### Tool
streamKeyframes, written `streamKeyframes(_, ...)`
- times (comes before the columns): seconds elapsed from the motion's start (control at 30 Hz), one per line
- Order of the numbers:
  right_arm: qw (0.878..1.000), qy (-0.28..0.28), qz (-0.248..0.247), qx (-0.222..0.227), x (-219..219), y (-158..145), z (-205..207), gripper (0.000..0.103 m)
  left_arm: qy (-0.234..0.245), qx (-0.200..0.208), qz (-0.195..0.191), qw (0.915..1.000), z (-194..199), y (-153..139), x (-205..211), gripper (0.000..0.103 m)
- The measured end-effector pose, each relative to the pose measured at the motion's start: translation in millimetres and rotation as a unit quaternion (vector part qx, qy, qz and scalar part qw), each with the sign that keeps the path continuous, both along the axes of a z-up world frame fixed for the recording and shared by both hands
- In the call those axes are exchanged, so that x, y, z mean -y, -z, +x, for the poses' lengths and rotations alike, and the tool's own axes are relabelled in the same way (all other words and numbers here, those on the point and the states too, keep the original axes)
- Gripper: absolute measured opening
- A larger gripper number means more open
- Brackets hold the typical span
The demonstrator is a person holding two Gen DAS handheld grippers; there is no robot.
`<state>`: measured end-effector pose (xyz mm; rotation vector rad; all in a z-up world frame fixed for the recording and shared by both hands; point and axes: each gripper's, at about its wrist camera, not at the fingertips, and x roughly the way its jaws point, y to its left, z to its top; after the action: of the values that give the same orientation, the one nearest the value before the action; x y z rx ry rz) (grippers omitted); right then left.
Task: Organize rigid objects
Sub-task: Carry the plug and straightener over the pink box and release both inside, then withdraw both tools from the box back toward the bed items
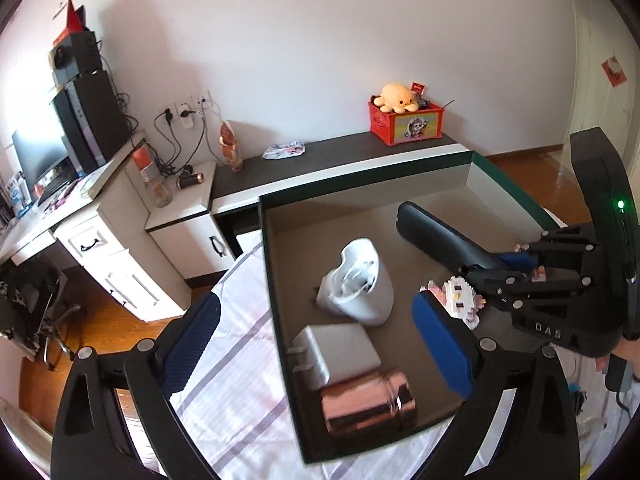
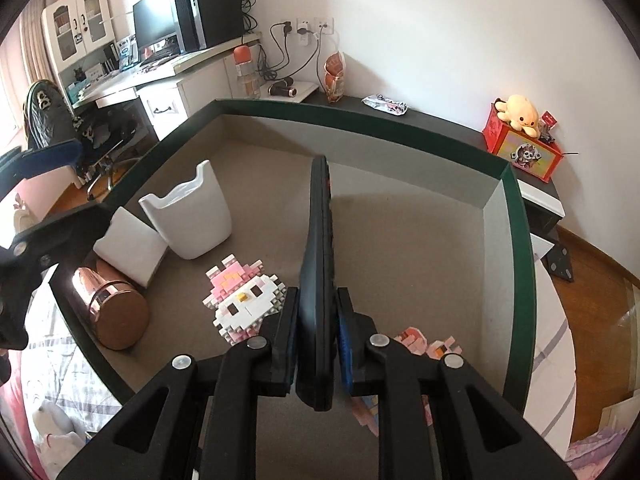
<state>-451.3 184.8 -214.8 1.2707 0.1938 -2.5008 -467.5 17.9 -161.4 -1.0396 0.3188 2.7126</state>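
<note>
Writing: raised letters "DAS" on the black body of the right tool [image 1: 516,266]; no readable writing on the objects in the tray.
Held item: long flat black remote-like slab [image 2: 318,280], set on its thin edge, long axis running from the right tool [image 2: 318,340] towards the tray's far wall.
Right tool: its pads sit at either side of the slab's near end; whether they press on it I cannot tell.
Left tool [image 1: 316,340]: spread wide, nothing between its blue pads, over the tray's left edge.
Container: shallow green-rimmed cardboard tray [image 2: 520,248] lying on a striped bedsheet [image 1: 240,320].
Left half of tray: white plastic cup-shaped holder [image 2: 188,216], white square plug adapter [image 2: 132,244], copper-coloured metal cylinder [image 2: 112,308] on its side at the near left corner.
Near the slab: pink-and-white brick-built cat figure [image 2: 244,300], just left of it.
</note>
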Motion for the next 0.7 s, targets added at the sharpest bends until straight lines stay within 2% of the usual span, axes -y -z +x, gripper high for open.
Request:
streamKeyframes(0.07, 1.0, -0.002, -0.001, -0.005, 2, -4, 5, 0.037, -0.001, -0.003, 0.007, 1.0, 8, -4, 5, 0.099)
streamKeyframes(0.2, 1.0, -0.002, 0.002, -0.021, 2, -18, 20, 0.042, -0.006, -0.017, 0.009, 0.9998, 31, -15, 14, 0.1)
streamKeyframes(0.47, 0.996, 0.027, -0.003, -0.089, -19, -61, 81, 0.08, -0.016, -0.05, 0.025, 0.9983, 94, -36, 27, 0.103)
streamKeyframes(0.7, 0.99, 0.05, -0.007, -0.131, -34, -82, 152, 0.082, -0.029, -0.071, 0.036, 0.9964, 159, -43, 31, 0.103)
